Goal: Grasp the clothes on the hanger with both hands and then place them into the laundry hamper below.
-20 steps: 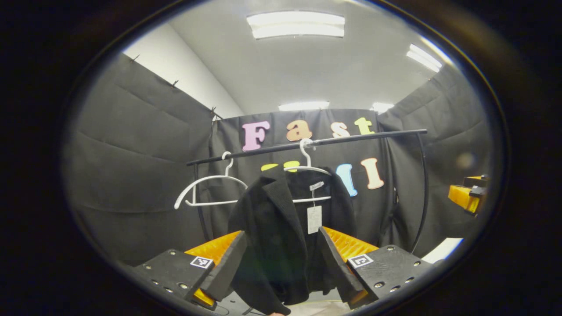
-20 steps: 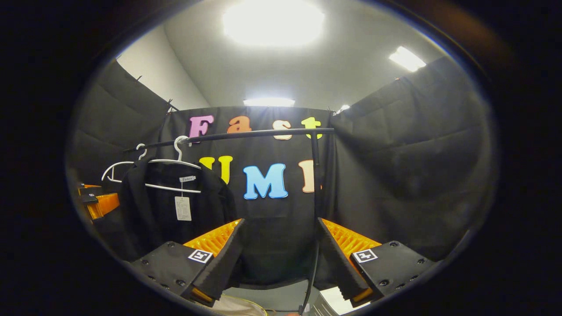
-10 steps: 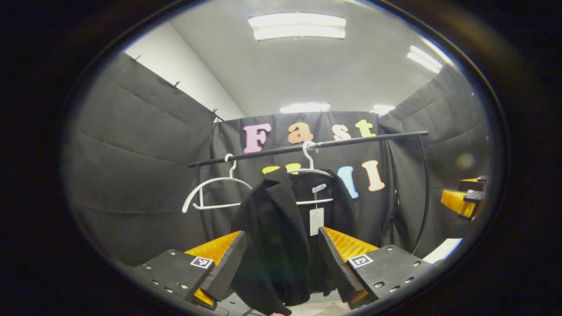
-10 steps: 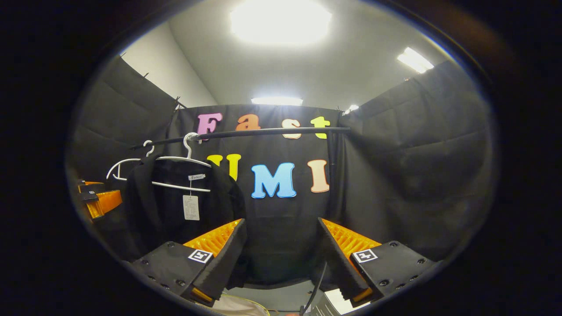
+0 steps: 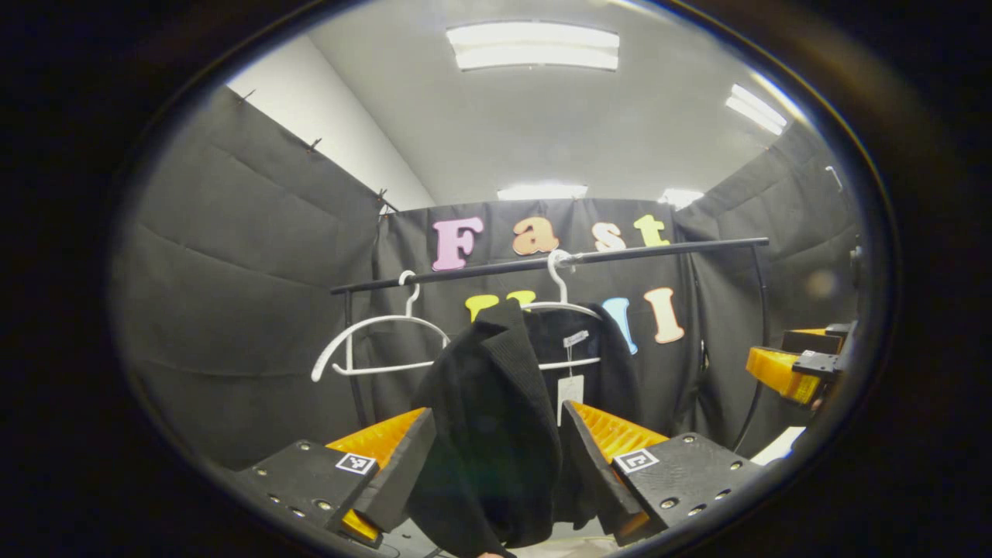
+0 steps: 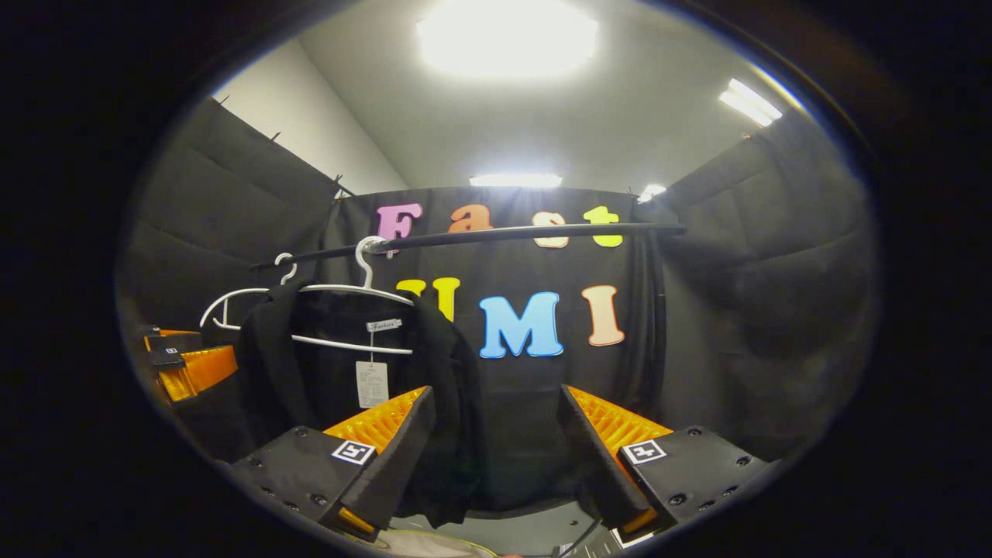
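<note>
A black jacket with a white tag hangs on a white hanger from the black rail. My left gripper is open, and the jacket's near shoulder and front hang in line with the gap between its fingers. In the right gripper view the same jacket hangs left of centre on its hanger. My right gripper is open, with the jacket's right edge just past its left finger. Neither gripper presses on the cloth.
An empty white hanger hangs on the rail left of the jacket. The rail's upright post stands at the right. The other gripper shows at the right edge and at the left edge. A pale edge lies low down.
The jacket looms larger between the left fingers. In the right gripper view the jacket and rail have slid right, toward the fingers. Both grippers stay open.
</note>
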A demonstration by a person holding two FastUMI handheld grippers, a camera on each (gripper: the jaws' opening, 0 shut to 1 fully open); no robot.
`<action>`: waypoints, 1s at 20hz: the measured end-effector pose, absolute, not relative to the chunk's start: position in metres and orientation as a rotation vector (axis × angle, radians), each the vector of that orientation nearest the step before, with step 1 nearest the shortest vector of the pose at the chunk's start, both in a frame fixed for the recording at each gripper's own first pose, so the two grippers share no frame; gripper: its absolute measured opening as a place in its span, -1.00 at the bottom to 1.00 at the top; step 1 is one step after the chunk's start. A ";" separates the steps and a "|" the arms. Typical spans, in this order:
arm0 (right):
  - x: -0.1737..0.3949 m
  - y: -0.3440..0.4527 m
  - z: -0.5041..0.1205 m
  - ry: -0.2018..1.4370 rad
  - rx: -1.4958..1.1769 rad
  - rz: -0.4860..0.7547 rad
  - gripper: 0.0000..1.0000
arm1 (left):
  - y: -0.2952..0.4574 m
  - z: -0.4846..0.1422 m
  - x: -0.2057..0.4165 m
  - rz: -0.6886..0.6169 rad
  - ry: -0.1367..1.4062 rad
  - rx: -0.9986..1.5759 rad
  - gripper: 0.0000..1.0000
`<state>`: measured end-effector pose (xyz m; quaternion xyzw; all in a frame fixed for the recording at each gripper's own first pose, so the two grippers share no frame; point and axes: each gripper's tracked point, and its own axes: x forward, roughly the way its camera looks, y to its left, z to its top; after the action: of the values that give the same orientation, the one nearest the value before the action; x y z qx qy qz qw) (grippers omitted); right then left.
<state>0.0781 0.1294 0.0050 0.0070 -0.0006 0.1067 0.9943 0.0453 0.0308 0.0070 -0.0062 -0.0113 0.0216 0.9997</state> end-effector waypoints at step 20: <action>0.227 0.255 -0.030 0.030 0.087 0.552 0.99 | 0.026 -0.030 0.150 0.230 0.046 0.021 0.89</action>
<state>0.2272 0.2547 -0.0301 0.0429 0.0149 0.2723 0.9611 0.1498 0.0263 -0.0303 0.0103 0.0231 0.1145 0.9931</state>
